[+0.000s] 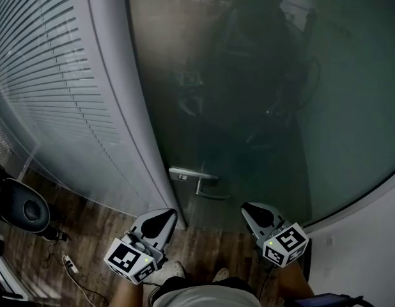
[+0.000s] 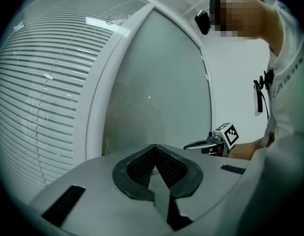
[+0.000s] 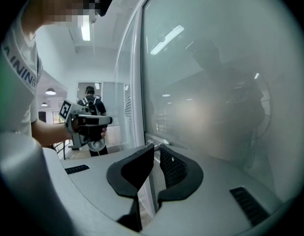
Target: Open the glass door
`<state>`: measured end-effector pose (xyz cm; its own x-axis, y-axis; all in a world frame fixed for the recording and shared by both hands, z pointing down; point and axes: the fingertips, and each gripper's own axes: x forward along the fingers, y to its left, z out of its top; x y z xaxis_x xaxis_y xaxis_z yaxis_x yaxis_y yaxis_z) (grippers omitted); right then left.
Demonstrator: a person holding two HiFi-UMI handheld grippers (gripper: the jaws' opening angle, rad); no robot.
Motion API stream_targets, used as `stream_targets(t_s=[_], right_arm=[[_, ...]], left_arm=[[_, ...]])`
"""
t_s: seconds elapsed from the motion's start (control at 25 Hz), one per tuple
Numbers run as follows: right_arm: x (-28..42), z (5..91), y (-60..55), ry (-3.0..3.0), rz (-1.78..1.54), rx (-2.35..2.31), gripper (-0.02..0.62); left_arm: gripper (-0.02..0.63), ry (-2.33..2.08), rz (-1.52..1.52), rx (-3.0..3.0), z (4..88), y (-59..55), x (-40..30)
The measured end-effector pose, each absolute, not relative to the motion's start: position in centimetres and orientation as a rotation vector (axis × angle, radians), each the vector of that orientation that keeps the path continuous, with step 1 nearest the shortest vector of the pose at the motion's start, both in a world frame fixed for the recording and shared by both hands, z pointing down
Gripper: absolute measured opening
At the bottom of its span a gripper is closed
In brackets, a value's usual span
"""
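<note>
My left gripper (image 2: 155, 146) has its jaws closed, the ribbed pads meeting at the tips with nothing between them. My right gripper (image 3: 156, 149) is all but closed too: only a thin slit shows between its dark pads, and they grip nothing. From the head view both grippers hang low in front of me, well apart, each pointing towards the glass door (image 1: 248, 107) and touching none of it. The door's metal lever handle (image 1: 196, 179) sits on its left edge, ahead of the gap between the two grippers and nearer my left one; in the right gripper view a bit of it shows just past the jaw tips. The door's left edge runs along a grey frame post (image 1: 124, 101), with slatted blinds (image 1: 50, 88) behind the glass to the left. Dark wooden floor (image 1: 89, 232) lies under me.
</note>
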<state>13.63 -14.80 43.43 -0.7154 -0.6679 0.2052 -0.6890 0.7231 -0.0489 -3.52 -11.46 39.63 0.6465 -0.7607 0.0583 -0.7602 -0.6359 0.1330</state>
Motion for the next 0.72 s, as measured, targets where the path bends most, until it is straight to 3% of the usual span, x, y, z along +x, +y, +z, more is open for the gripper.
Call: stream_targets(t_s=[0.12,0.28,0.72], right_arm=[[11.8,44.8,-15.7,-2.734,0.143,0.981,0.104],[10.1,46.3,-17.4,-2.611,0.054,0.886,0.181],[9.0,50.5,-20.1,-2.286,-0.167,0.793,0.199]], left_arm=[[-0.003,-1.258,-0.001,2.705,40.2,-11.7,-4.1],[-0.003,-1.249,-0.001,2.679,40.0,-11.8,-5.0],[-0.003,-1.258,0.024,2.638,41.3,-11.9,-6.2]])
